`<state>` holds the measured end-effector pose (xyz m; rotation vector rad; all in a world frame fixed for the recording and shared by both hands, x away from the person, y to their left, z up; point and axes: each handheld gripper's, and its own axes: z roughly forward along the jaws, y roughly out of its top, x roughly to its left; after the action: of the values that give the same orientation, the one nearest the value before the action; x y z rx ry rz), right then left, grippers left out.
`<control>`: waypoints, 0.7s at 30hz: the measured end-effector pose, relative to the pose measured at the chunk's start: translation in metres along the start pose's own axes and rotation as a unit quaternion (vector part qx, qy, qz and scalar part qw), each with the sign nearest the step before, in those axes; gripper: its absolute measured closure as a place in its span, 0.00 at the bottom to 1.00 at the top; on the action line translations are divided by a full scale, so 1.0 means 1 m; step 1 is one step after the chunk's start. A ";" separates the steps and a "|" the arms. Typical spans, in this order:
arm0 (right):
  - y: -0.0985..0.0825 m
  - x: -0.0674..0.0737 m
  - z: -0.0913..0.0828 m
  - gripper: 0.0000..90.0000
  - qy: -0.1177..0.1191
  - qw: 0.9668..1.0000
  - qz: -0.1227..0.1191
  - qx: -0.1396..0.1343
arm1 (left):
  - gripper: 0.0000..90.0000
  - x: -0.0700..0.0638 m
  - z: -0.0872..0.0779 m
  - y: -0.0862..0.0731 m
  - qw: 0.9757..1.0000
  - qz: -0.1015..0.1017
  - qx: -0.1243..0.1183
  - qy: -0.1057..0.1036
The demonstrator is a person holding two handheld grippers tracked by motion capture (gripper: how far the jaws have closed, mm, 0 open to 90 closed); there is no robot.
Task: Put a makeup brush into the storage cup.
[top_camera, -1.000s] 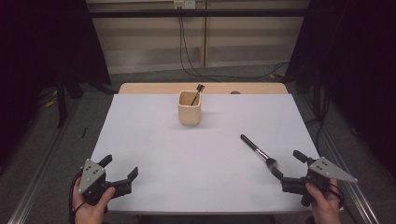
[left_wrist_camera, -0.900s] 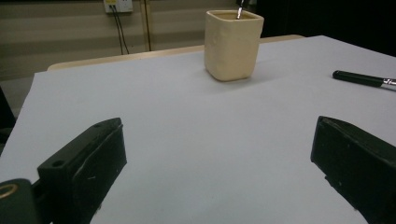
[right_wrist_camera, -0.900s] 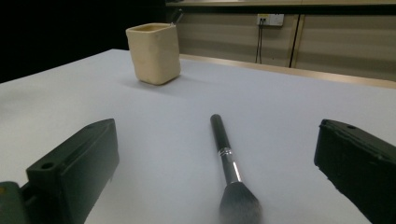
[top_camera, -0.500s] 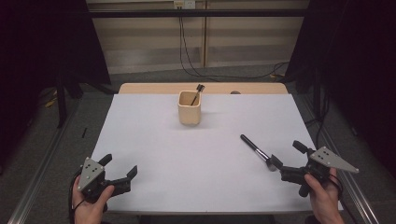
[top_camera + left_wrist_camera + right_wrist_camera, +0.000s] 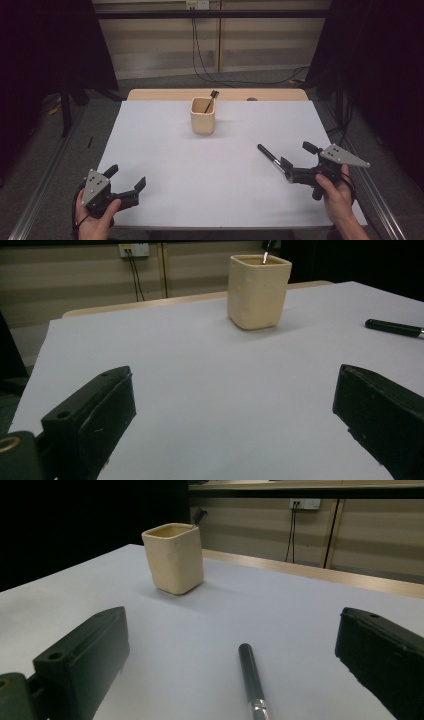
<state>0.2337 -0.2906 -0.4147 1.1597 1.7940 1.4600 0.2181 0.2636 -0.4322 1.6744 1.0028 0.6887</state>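
High view: at the near left corner of the white counter [image 5: 165,150], a hand grips the left hand-held gripper [image 5: 126,184], its jaws spread wide with nothing between them, resting low over the counter's near edge. In the left gripper view the same jaws stand far apart over bare white surface, with the cream cup [image 5: 259,291] well ahead. Toward the middle and back of the counter, that cream cup [image 5: 203,115] stands upright, and a dark-tipped brush [image 5: 211,99] leans out of it. To the right lies a black pen [image 5: 270,157] with a silver band, flat on the counter and angled from the far left to the near right. Its near end is just at the right hand-held gripper [image 5: 294,161], whose jaws are also wide apart. The right gripper view shows the pen [image 5: 251,678] lying between those open jaws, ungrasped.
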 end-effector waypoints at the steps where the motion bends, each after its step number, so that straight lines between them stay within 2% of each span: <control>1: 0.001 -0.001 0.002 0.00 0.001 1.000 -0.003 0.003 | 0.04 0.000 -0.001 0.000 1.000 -0.004 0.000 0.000; 4: 0.005 -0.005 0.008 0.02 0.008 1.000 0.006 0.004 | 0.04 -0.004 -0.003 0.001 1.000 -0.002 -0.003 -0.004; 7: 0.010 -0.008 0.016 0.01 0.003 1.000 -0.002 0.007 | 0.04 -0.005 -0.003 0.001 1.000 -0.002 -0.006 -0.008; 14: 0.019 -0.010 0.031 0.00 0.005 1.000 -0.003 0.006 | 0.04 -0.003 0.000 0.002 1.000 -0.002 -0.003 -0.009; 18: 0.022 -0.014 0.038 0.00 0.004 1.000 -0.006 0.016 | 0.05 -0.004 -0.001 0.002 1.000 -0.002 -0.003 -0.011; 21: 0.025 -0.019 0.043 0.00 0.001 1.000 0.000 0.015 | 0.04 -0.004 -0.002 0.001 1.000 -0.004 -0.005 -0.010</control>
<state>0.2856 -0.2857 -0.4037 1.1736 1.8222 1.4392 0.2148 0.2604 -0.4303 1.6638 0.9896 0.6700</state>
